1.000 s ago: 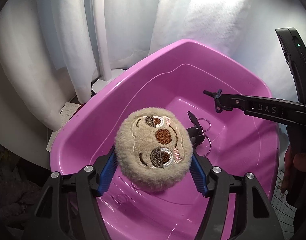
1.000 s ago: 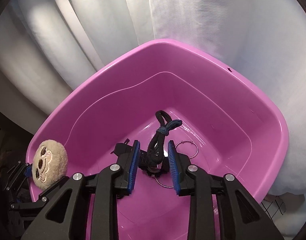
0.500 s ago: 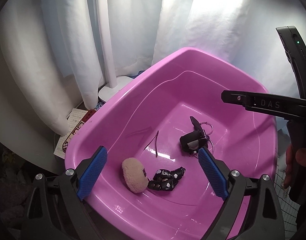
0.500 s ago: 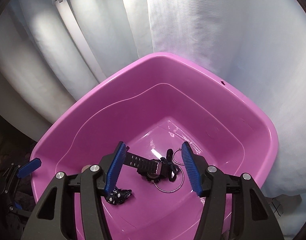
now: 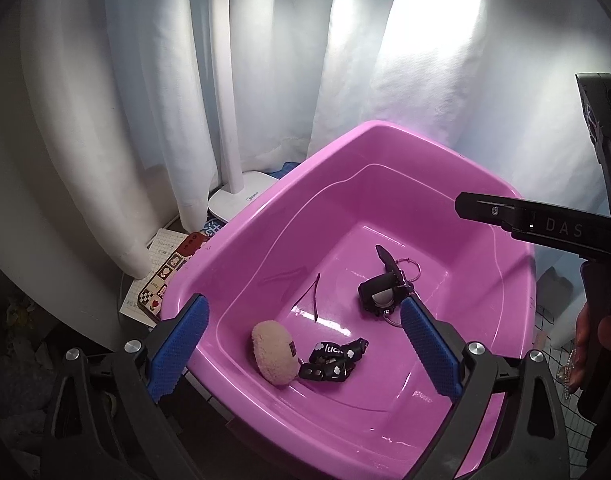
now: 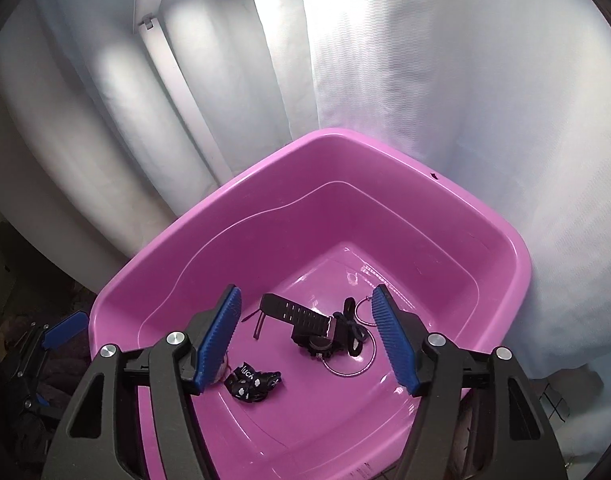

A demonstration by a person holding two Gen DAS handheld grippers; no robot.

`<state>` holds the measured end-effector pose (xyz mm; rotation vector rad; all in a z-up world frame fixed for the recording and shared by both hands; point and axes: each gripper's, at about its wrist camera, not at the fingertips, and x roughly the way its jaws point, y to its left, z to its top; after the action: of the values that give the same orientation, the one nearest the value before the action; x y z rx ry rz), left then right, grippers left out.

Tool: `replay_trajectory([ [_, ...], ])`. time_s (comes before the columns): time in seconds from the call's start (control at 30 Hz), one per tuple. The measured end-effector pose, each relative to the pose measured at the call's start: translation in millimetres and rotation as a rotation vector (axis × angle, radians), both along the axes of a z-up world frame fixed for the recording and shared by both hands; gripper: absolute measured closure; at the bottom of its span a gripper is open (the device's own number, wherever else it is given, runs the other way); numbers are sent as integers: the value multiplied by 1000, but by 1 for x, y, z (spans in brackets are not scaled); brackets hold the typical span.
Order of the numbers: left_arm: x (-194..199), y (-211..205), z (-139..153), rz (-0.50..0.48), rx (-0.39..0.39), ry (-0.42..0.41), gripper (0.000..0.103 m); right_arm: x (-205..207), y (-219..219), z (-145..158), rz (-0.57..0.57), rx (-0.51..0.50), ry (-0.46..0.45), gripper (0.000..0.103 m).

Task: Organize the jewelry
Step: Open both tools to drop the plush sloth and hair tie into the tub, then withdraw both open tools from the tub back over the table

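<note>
Both wrist views look down into the pink basin (image 5: pixel 241 240).

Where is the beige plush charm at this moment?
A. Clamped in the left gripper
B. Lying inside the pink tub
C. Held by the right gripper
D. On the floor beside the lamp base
B: the plush charm lies on the floor of the pink tub, and both grippers are open.

A home: white curtains (image 5: pixel 117 120), desk lamp (image 5: pixel 229 152).
</note>
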<state>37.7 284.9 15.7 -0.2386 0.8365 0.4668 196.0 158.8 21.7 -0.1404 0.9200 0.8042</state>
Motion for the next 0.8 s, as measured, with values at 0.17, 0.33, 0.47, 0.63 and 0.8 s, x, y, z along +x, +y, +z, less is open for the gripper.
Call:
replay_trajectory([
  [0.17, -11, -10, 10, 10, 25, -20, 8, -19, -21, 14, 0, 34, -25, 38],
  [0.33, -25, -33, 21, 13, 48, -52, 7, -45, -59, 23, -23, 89, -45, 34],
  [0.47, -35, -60, 27, 7, 58, -69, 7, -73, -110, 21, -62, 129, -40, 32],
  [0.63, -45, -106, 31, -31, 57, -93, 6, -109, -188, 7, -139, 157, -31, 31],
  [0.8, -52, -163, 23, -118, 39, -94, 6, -142, -280, -17, -269, 142, -23, 31],
])
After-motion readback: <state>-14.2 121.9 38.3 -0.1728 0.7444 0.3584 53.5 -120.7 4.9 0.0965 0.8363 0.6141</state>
